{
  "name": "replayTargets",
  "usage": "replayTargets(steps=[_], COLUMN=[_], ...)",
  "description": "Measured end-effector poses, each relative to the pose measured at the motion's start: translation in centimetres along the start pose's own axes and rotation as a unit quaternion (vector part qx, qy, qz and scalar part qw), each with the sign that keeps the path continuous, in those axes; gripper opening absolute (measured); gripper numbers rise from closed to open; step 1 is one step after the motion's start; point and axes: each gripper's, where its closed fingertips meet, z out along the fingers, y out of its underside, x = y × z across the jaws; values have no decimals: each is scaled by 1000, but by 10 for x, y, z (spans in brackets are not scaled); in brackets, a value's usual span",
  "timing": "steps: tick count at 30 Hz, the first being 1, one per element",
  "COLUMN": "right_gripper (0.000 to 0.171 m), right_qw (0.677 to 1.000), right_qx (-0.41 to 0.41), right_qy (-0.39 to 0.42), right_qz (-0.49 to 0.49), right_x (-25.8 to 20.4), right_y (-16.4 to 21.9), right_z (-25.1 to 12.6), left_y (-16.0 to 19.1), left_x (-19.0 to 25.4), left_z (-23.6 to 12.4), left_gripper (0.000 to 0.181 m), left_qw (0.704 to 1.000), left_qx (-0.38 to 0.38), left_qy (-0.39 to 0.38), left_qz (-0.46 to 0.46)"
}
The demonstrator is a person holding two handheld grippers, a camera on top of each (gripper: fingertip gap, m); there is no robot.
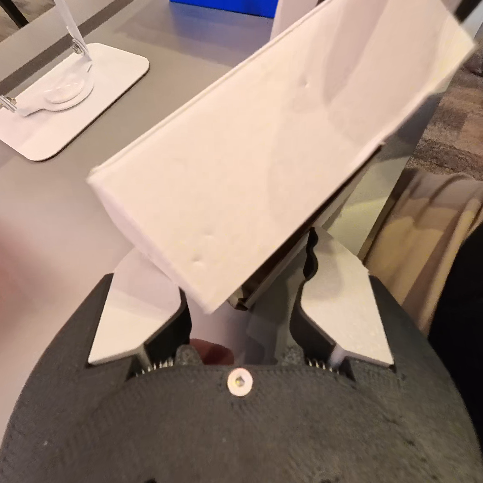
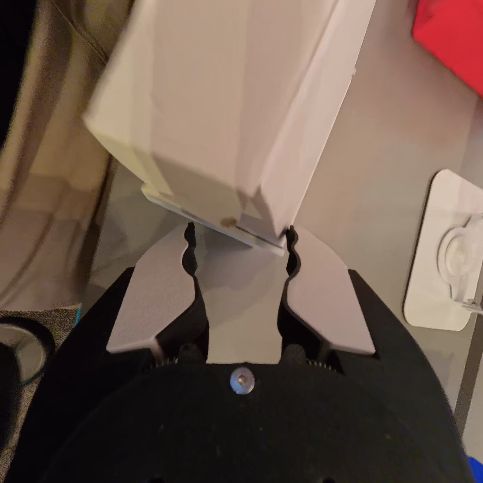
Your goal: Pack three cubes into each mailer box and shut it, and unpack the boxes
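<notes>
A tilted white box (image 1: 235, 162) is seen just ahead of the left gripper (image 1: 245, 264), whose fingers are spread; the right gripper (image 2: 239, 235) is likewise spread, its right fingertip touching the box (image 2: 209, 117) corner.

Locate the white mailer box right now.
The white mailer box sits tilted just ahead of both open grippers, left gripper and right gripper, over the grey table, with the white stand base to its left.

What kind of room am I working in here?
Probably an office or lab desk setup: a smooth grey table, a white stand base on it, carpeted floor beside it, and a white mailer box in front.
</notes>
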Motion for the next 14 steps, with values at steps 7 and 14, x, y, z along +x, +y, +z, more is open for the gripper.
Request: replayTargets(steps=[7, 14], right_gripper=[80, 74], right_qw=[1000, 999], right_qx=[-1, -32], right_qy=[-7, 11], right_qz=[-13, -34], right_x=[-10, -10], right_y=[-23, -16], right_z=[-18, -11], left_y=[-2, -3], left_x=[-4, -8], left_z=[5, 8], left_gripper=[95, 94], left_qw=[1000, 1000], left_qx=[-4, -14], left_qy=[-4, -15], left_qz=[4, 19])
